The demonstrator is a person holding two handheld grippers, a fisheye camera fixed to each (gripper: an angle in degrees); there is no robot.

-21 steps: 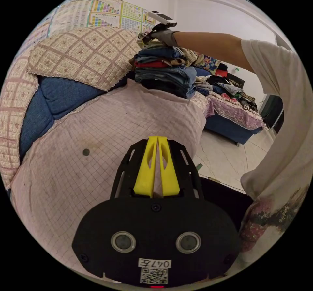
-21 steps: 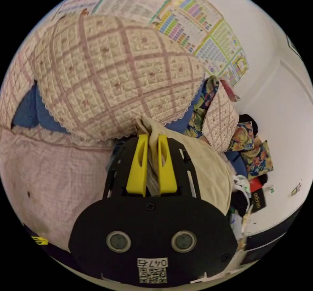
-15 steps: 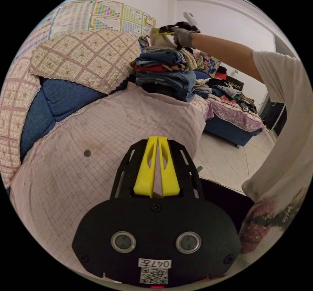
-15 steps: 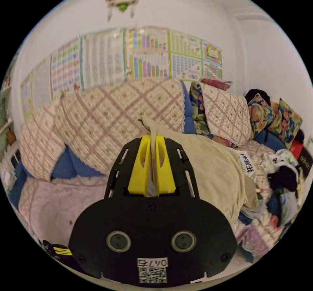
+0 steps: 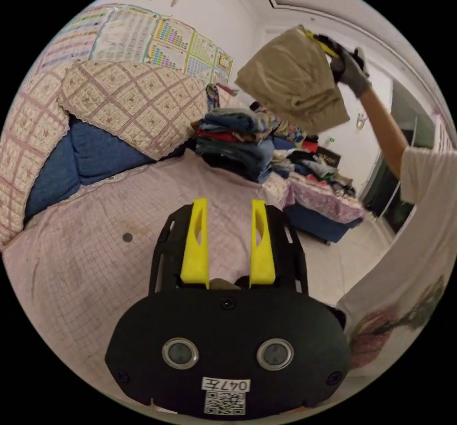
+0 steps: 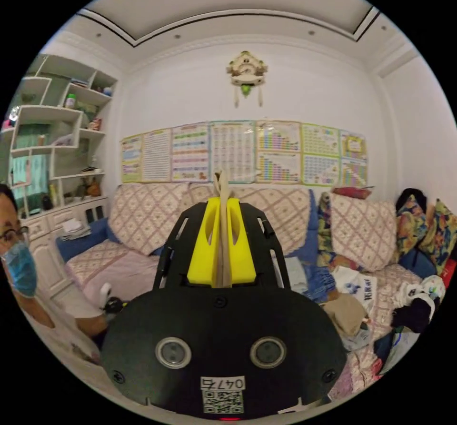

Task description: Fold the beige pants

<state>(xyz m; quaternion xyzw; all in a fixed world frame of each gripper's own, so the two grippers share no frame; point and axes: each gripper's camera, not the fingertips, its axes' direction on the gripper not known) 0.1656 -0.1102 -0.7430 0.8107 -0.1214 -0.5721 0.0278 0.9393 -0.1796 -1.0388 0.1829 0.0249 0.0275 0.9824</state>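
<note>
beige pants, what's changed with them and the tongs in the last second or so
The right tongs, still shut on the beige pants, have lifted them off the top of the stack of folded clothes and now hold them hanging high in the air. The left tongs, shut before, have opened and hold nothing. The stack and the pink checked sofa cover stayed put.

Beige pants (image 5: 293, 82) up in the air, plain khaki-tan, no print. Both claws wear bright yellow fingers (image 5: 195, 248) on black bodies, left claw (image 5: 227, 246) and right claw (image 6: 222, 244) alike. The sofa cover (image 5: 95, 263) is pale pink with a fine grid check; the cushions (image 5: 128, 98) are cream with mauve diamond lattice over blue upholstery (image 5: 90, 151). The stacked clothes (image 5: 233, 141) run denim blue with a red stripe. The glove (image 5: 350, 70) is grey, the wall charts (image 6: 238, 151) multicoloured.
</note>
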